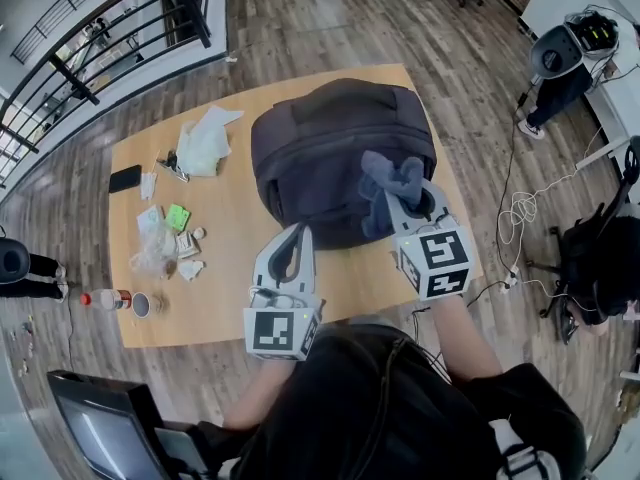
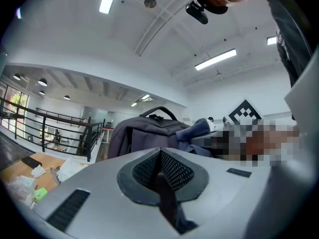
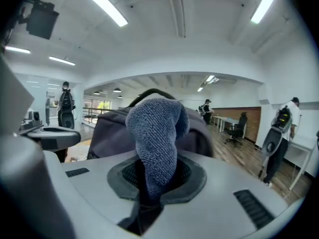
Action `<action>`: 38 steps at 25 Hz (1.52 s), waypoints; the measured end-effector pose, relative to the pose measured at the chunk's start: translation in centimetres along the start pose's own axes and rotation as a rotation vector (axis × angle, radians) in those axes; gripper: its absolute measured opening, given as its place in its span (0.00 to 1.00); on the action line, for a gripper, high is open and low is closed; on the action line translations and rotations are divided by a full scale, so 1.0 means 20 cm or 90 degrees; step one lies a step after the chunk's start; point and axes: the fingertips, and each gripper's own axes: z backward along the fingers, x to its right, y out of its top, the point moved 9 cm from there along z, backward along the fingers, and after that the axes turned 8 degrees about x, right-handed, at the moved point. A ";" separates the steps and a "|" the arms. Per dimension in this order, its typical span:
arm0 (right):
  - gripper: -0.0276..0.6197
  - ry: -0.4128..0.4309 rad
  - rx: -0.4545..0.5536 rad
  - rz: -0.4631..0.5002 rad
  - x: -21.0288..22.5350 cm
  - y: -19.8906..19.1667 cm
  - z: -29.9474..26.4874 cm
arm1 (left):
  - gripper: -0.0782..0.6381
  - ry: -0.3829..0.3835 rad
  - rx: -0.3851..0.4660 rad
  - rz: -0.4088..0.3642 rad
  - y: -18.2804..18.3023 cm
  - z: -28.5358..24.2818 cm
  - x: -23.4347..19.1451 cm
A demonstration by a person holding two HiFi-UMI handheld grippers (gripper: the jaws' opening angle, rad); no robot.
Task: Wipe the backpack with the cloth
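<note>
A dark grey backpack [image 1: 330, 148] lies on the wooden table [image 1: 230, 298], and it also fills the middle of the left gripper view [image 2: 144, 131] and the right gripper view [image 3: 107, 131]. My right gripper [image 1: 392, 200] is shut on a blue-grey cloth [image 1: 390, 183], whose bunched end [image 3: 157, 133] sticks out of the jaws over the backpack's near right side. My left gripper [image 1: 298, 230] is shut with nothing in it, its tip [image 2: 160, 153] just short of the backpack's near edge.
Small items lie on the table's left part: a white cloth [image 1: 205, 143], a black phone [image 1: 125, 178], a green packet [image 1: 177, 216], a plastic bag [image 1: 155, 253], a small cup [image 1: 141, 304]. A black railing [image 1: 110, 28] runs at the far left. Cables [image 1: 520, 213] trail on the floor at right.
</note>
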 end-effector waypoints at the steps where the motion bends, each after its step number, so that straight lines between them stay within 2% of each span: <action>1: 0.11 -0.023 -0.001 -0.005 0.07 -0.01 0.04 | 0.12 -0.003 0.000 0.003 0.00 0.00 0.00; 5: 0.11 -0.046 0.015 0.015 0.12 0.00 0.10 | 0.12 -0.006 -0.005 0.010 -0.01 0.00 0.01; 9: 0.11 -0.057 0.072 0.059 0.17 0.16 0.06 | 0.12 -0.005 -0.002 0.006 0.01 0.01 0.01; 14: 0.11 -0.046 0.116 0.081 0.17 0.34 -0.05 | 0.12 0.027 -0.001 0.004 0.02 0.09 -0.05; 18: 0.11 0.024 0.090 0.089 0.01 0.39 -0.23 | 0.12 0.068 -0.002 0.006 0.04 0.18 -0.13; 21: 0.11 0.105 0.081 0.077 -0.20 0.41 -0.38 | 0.12 0.108 0.000 0.000 0.04 0.27 -0.20; 25: 0.11 0.235 0.114 0.094 -0.53 0.45 -0.48 | 0.12 0.149 0.000 -0.006 0.04 0.35 -0.27; 27: 0.11 0.268 0.117 0.125 -0.63 0.47 -0.50 | 0.12 0.160 0.003 -0.007 0.04 0.36 -0.30; 29: 0.11 0.251 0.112 0.146 -0.60 0.48 -0.49 | 0.12 0.159 0.005 -0.008 0.05 0.35 -0.30; 31: 0.11 0.218 0.098 0.140 -0.48 0.48 -0.47 | 0.12 0.146 0.008 -0.008 0.06 0.32 -0.28; 36: 0.11 0.055 0.044 0.179 -0.03 0.43 -0.31 | 0.12 0.078 0.009 -0.002 0.02 0.14 -0.21; 38: 0.11 -0.009 0.034 0.177 0.16 0.40 -0.21 | 0.12 0.045 0.007 0.000 0.01 0.07 -0.18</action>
